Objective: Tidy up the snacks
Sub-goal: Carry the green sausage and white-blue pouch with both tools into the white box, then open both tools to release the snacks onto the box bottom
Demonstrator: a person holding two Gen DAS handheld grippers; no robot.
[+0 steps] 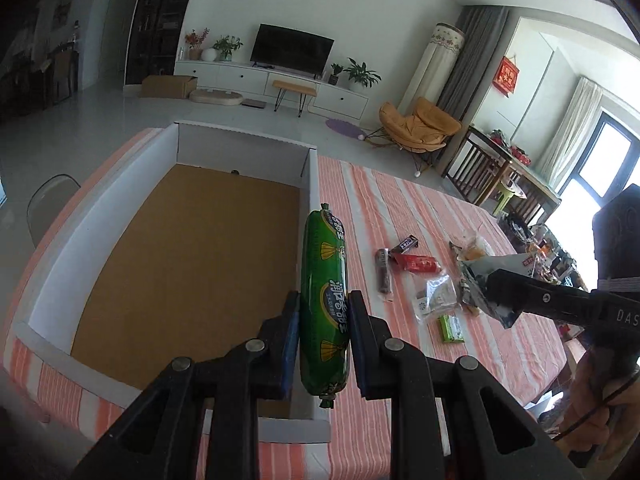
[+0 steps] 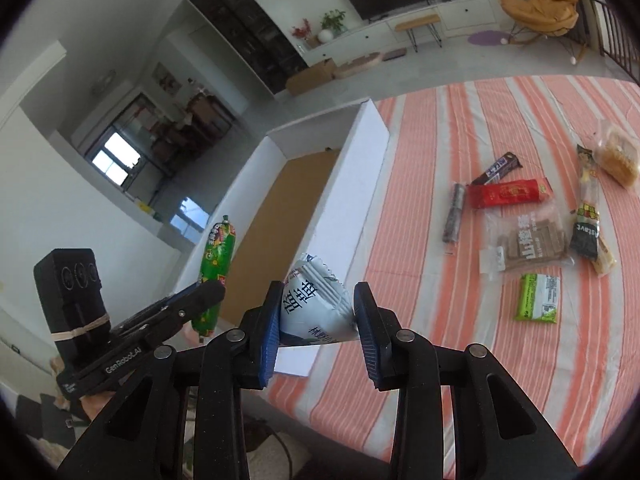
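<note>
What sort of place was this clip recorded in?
Most likely a home living room: a television on a low white media cabinet, potted plants beside it, and an orange lounge chair near the curtains.

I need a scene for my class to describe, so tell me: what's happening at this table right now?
A person is sorting snacks with two hand-held tongs. The left tongs are shut on a green sausage, held at the edge of the white box. The right tongs are shut on a white snack packet. The box's brown floor shows no snacks in the part that is visible. More packets, including a red packet and a lime-green packet, lie on the striped tablecloth.
</note>
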